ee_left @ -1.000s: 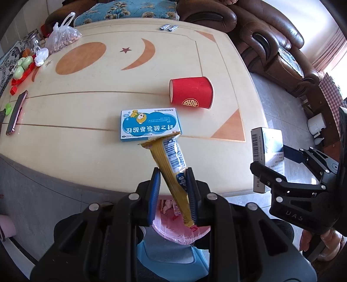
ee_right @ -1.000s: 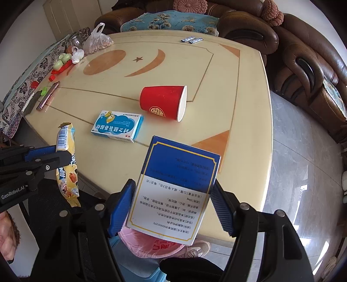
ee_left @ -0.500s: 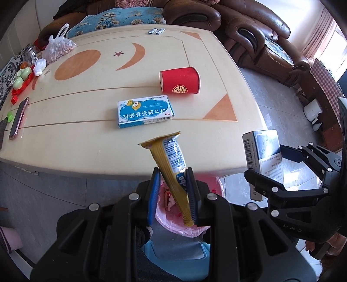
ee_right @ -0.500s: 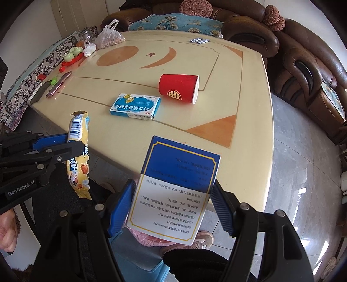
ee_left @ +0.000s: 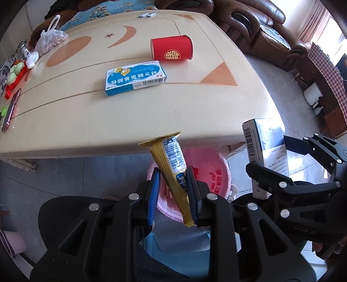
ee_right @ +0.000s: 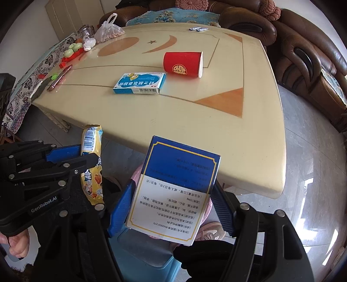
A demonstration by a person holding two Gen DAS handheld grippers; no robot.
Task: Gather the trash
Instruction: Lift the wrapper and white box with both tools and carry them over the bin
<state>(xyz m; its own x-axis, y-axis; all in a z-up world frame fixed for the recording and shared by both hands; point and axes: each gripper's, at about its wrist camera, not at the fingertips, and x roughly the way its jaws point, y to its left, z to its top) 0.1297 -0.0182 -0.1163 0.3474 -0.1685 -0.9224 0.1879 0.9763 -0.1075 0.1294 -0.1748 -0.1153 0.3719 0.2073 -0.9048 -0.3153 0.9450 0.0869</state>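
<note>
My left gripper point(ee_left: 173, 195) is shut on a yellow snack wrapper point(ee_left: 171, 164), held off the table's near edge above a blue bin lined with a pink bag point(ee_left: 212, 173). The wrapper also shows in the right wrist view point(ee_right: 92, 164). My right gripper point(ee_right: 171, 201) is shut on a blue and white box point(ee_right: 173, 191), held to the right of the bin; it also shows in the left wrist view point(ee_left: 265, 151). A red paper cup point(ee_left: 172, 51) lies on its side on the table, with a light blue medicine box point(ee_left: 135, 78) beside it.
The cream table point(ee_left: 76, 121) carries a phone point(ee_left: 10, 110), a plastic bag point(ee_left: 51, 41), small toys at its left edge and two sachets point(ee_left: 147, 14) at the far edge. Brown sofas point(ee_right: 308, 60) stand behind and right. Grey tiled floor lies to the right.
Both grippers have drawn back from the table and lowered, each with its item. The pink-lined bin has come into full view below the left gripper.
</note>
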